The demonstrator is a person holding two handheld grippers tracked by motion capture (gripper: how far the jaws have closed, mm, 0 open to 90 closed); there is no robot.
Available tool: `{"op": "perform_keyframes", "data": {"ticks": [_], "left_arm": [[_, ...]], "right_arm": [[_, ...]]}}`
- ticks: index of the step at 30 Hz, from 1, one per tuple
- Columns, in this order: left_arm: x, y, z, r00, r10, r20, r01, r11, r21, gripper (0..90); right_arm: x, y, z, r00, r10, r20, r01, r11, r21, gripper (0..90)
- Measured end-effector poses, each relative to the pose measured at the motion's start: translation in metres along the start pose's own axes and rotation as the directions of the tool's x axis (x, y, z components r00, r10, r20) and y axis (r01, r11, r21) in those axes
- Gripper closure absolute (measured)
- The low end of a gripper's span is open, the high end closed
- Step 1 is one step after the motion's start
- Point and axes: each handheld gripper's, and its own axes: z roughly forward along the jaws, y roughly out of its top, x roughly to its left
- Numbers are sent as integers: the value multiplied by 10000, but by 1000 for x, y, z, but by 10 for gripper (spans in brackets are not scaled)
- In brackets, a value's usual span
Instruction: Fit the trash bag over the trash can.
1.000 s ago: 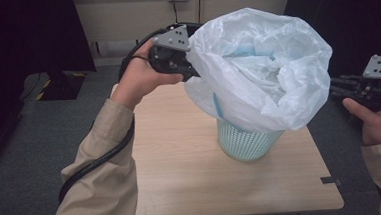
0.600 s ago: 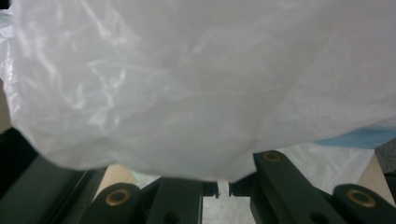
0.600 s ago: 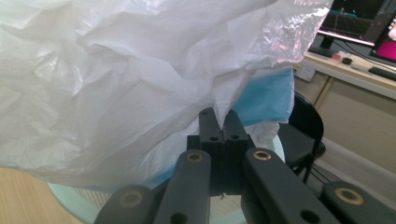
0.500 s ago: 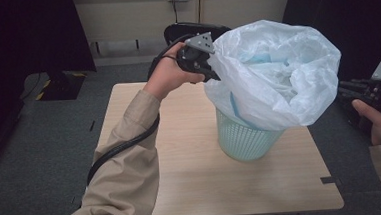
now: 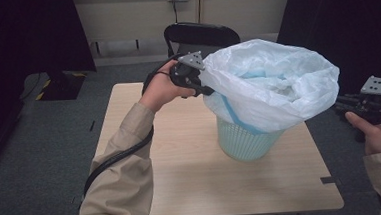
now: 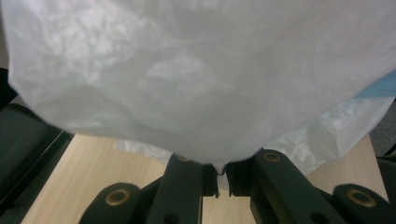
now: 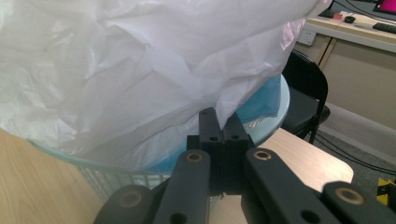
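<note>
A white translucent plastic bag point(image 5: 272, 87) is spread wide above a pale blue mesh basket point(image 5: 243, 145) on the wooden table point(image 5: 183, 183), and its lower part hangs inside the basket. My left gripper point(image 5: 208, 88) is shut on the bag's left rim. My right gripper point(image 5: 337, 104) is shut on its right rim, off the table's right edge. In the left gripper view, the jaws point(image 6: 217, 179) pinch the film of the bag point(image 6: 187, 79). In the right gripper view, the shut jaws point(image 7: 223, 125) grip a fold of the bag point(image 7: 116, 70) just above the basket point(image 7: 121, 179).
A black folding chair point(image 5: 201, 34) stands behind the table's far edge; in the right gripper view the chair point(image 7: 303, 93) is close behind the basket. The basket sits toward the right of the tabletop. Dark curtains hang at both sides, and grey carpet surrounds the table.
Both hands have come down with the bag, so its mouth now sits lower over the basket. The left hand also shifted toward the far side of the table.
</note>
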Motion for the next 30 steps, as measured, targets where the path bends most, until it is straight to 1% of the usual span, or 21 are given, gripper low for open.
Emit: {"op": "perform_keyframes", "data": {"ticks": [5,6,8,9,11,12,13,15,16,18,20,23,25,27,29,30], "left_arm": [[-3,-7,-2,9999,-143,-46,142,9999,-69,847],[-4,-8,-3,9999,-112,-75,112,9999,-100,837],[-5,-9,-5,9997,-195,-134,193,9997,-131,812],[-6,-9,-7,9997,-189,-174,187,9998,-121,783],[-8,-11,-12,9993,-189,-308,179,9993,-327,674],[-10,-12,-15,9995,-124,-284,114,9994,-325,658],[-11,-13,-18,9993,-9,-361,2,9998,-202,657],[-14,-16,-23,9989,-79,-468,74,9999,-112,612],[-15,-18,-26,9983,-40,-584,35,10000,-89,588],[-17,-19,-33,9964,-68,-841,59,9999,-101,563],[-17,-18,-38,9949,-137,-999,106,9994,-316,529],[-15,-12,-39,9929,-181,-1179,142,9993,-338,488],[-14,-7,-35,9957,-142,-911,107,9992,-381,496],[-14,-2,-29,9971,-174,-746,148,9992,-358,496],[-12,0,-23,9978,-255,-619,228,9987,-446,547],[-11,0,-21,9976,-516,-471,493,9976,-481,604]], "right_arm": [[2,-3,-1,10000,-15,4,15,10000,5,896],[2,-3,-1,10000,24,-49,-24,10000,-50,893],[4,-2,-2,10000,83,26,-83,9999,-98,869],[5,-2,-3,10000,91,-6,-91,9999,-129,852],[7,-2,-4,10000,50,43,-50,9999,-131,827],[8,-2,-5,10000,11,60,-11,9999,-104,821],[9,-2,-5,10000,-8,66,8,10000,-94,826],[10,-2,-6,9999,-114,28,114,9999,-45,833],[10,-2,-7,9999,-93,44,93,9999,-51,832],[11,-1,-8,9999,-131,2,131,9999,-62,827],[11,-2,-8,9999,-102,23,102,9999,-57,820],[12,-2,-8,9999,-114,-11,114,9999,-24,834],[12,-2,-8,9999,-151,0,151,9999,-37,833],[13,-1,-8,9999,-137,8,137,9999,-82,828],[12,-1,-9,9999,-106,1,106,9999,-59,826],[12,-1,-10,10000,-93,-7,93,9999,-80,819]]}}
